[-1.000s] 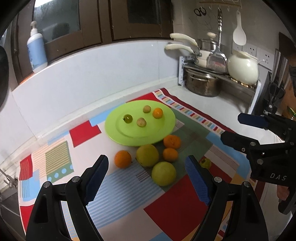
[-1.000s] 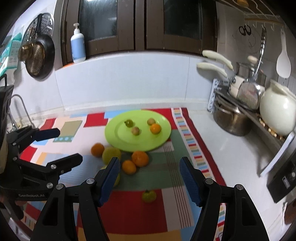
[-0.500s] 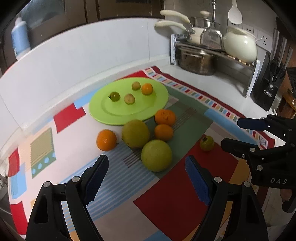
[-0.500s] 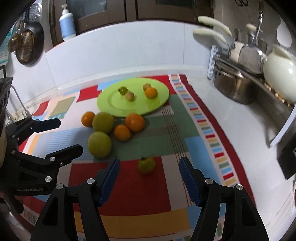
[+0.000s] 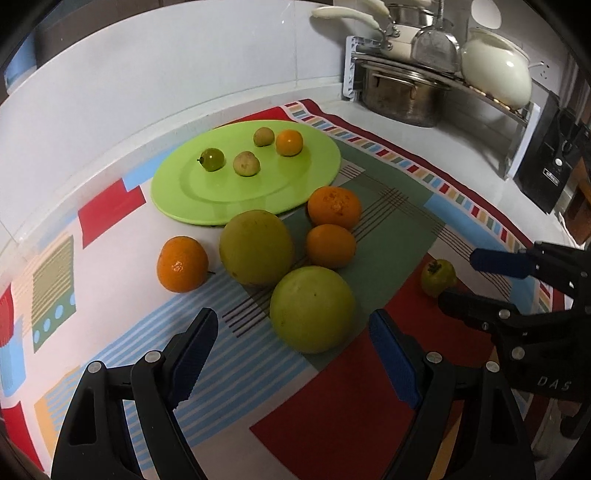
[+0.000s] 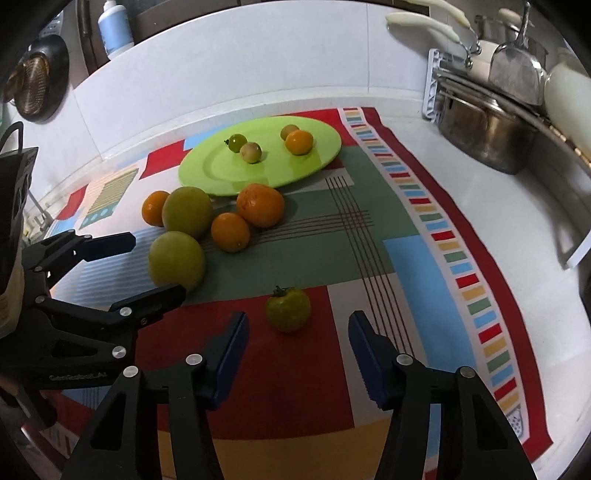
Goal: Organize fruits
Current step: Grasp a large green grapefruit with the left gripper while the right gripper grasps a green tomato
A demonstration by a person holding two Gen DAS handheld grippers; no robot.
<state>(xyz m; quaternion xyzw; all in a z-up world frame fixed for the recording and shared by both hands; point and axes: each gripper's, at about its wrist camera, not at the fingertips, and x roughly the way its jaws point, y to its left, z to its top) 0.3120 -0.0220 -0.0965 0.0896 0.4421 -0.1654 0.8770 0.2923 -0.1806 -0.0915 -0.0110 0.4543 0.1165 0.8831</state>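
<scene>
A lime-green plate (image 5: 221,195) (image 6: 218,173) on the patchwork cloth holds several small fruits. In front of it lie three oranges and two large green fruits. My left gripper (image 5: 293,339) is open, its jaws either side of the nearer large green fruit (image 5: 312,308) (image 6: 176,260), not touching it. My right gripper (image 6: 297,341) is open just short of a small green tomato (image 6: 288,308) (image 5: 439,277), which lies alone on a red patch. Each gripper shows in the other's view: the right (image 5: 476,278), the left (image 6: 146,266).
A metal rack with a steel pot (image 5: 402,94) (image 6: 484,142), pans and a white kettle (image 5: 495,72) stands at the back right. A black appliance (image 5: 554,166) sits at the right edge. The white backsplash wall runs behind the plate. A blue-and-white bottle (image 6: 114,27) stands on the ledge.
Both grippers have moved forward and down toward the fruits. The large green fruit now lies between my left jaws and the small tomato close in front of my right jaws.
</scene>
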